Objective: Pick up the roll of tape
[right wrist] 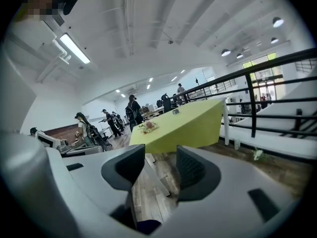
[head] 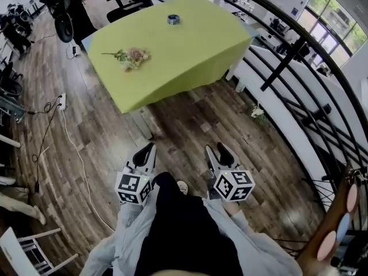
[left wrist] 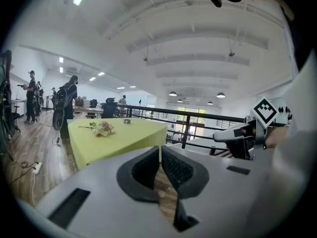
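Note:
The roll of tape (head: pixel 173 19) is a small dark ring lying near the far edge of the table with the yellow-green cloth (head: pixel 190 56). It also shows as a tiny speck in the left gripper view (left wrist: pixel 127 121) and in the right gripper view (right wrist: pixel 176 111). Both grippers are held low in front of the person, over the wooden floor and well short of the table. My left gripper (head: pixel 145 153) (left wrist: pixel 159 160) is shut with nothing in it. My right gripper (head: pixel 218 153) (right wrist: pixel 161 165) is open and empty.
A bunch of dried flowers (head: pixel 133 56) lies on the cloth nearer the left. A black metal railing (head: pixel 287 56) curves along the right. Office chairs (head: pixel 129 2) stand behind the table. Cables and a power strip (head: pixel 62 101) lie on the floor at left. People stand far back (right wrist: pixel 110 123).

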